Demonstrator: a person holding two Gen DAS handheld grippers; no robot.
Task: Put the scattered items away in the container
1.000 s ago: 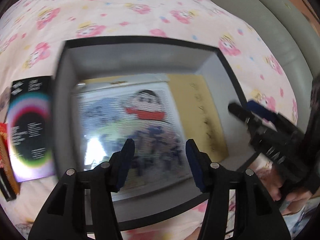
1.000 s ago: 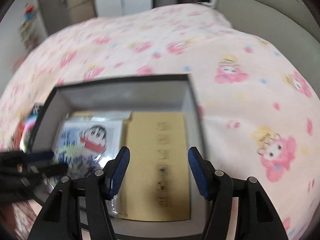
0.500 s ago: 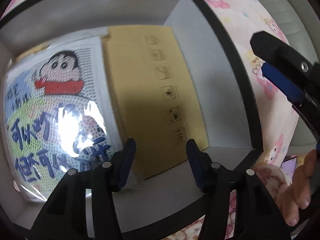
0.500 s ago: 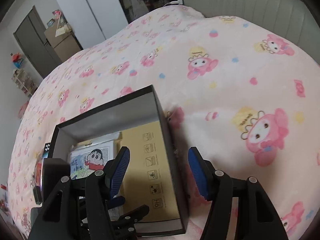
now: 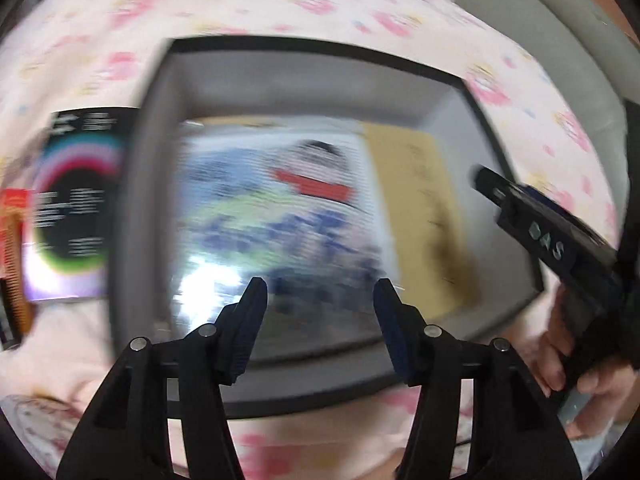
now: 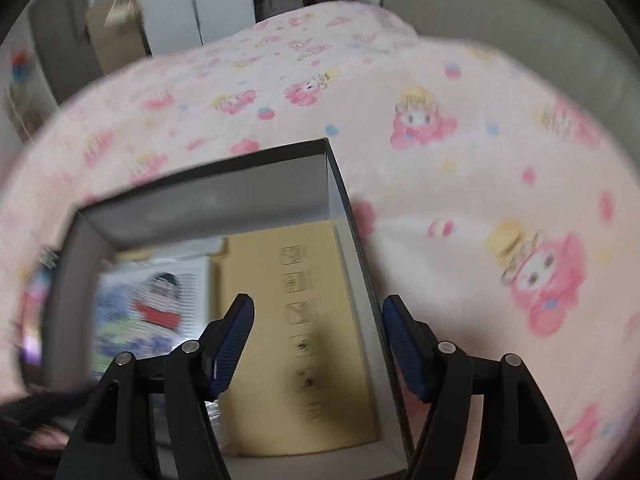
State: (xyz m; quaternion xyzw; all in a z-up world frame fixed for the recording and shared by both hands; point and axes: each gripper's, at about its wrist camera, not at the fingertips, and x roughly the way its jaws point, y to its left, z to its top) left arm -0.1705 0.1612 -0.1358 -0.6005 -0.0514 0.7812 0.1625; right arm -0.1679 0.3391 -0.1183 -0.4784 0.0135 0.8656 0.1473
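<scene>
A dark-rimmed box with grey inner walls (image 5: 304, 92) (image 6: 224, 200) sits on the bed. Inside it a glossy cartoon-print pack (image 5: 280, 216) (image 6: 152, 308) lies on the left and a flat tan carton (image 5: 424, 208) (image 6: 304, 320) on the right. My left gripper (image 5: 320, 286) hovers above the box's near edge, jaws opening with nothing between them. My right gripper (image 6: 318, 304) hangs over the box's right wall, jaws opening and empty; it also shows at the right edge (image 5: 540, 232). A black card with a rainbow ring (image 5: 72, 208) and a red-orange item (image 5: 12, 240) lie left of the box.
The box rests on a pink cartoon-print bedspread (image 6: 460, 184). A grey padded headboard (image 6: 520, 20) curves along the right. White wardrobe doors (image 6: 192, 0) and a cardboard box (image 6: 112, 36) stand beyond the bed. A hand (image 5: 568, 360) holds the right gripper.
The left gripper dipped close into the box half a second ago and has pulled back above it. The right gripper swung over the box's right wall and its jaws stand a little wider.
</scene>
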